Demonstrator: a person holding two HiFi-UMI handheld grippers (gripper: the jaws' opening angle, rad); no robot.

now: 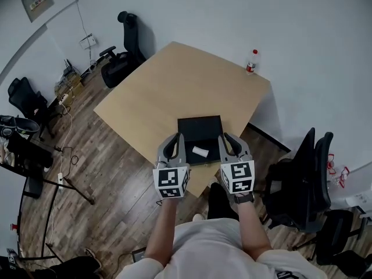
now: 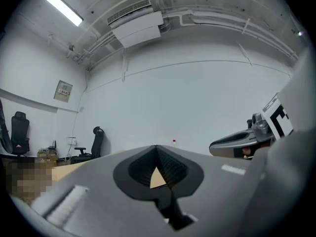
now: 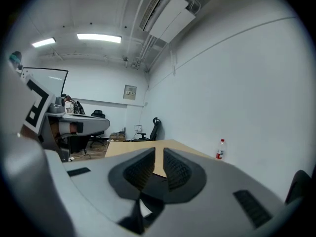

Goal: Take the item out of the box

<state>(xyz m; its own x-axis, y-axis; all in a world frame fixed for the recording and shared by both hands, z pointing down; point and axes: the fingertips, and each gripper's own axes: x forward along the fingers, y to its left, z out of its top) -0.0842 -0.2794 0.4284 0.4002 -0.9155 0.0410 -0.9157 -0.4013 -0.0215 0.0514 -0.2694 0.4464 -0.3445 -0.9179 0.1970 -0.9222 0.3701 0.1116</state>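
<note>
An open black box [image 1: 200, 133] lies near the front edge of the light wooden table [image 1: 174, 83]. A small white item [image 1: 200, 151] rests inside it, near the front wall. My left gripper [image 1: 174, 138] hovers over the box's left front corner, and my right gripper [image 1: 228, 138] over its right front corner. Both are held above the box and touch nothing. In the left gripper view the left gripper [image 2: 157, 148] has its tips together with nothing between them. The right gripper [image 3: 159, 157] is shut too, with only a thin slit between its pads.
A plastic bottle with a red label [image 1: 251, 61] stands at the table's far right corner. A black office chair [image 1: 121, 54] sits at the far left of the table, and more chairs [image 1: 308, 179] stand close on the right. Cables and gear lie on the floor at left.
</note>
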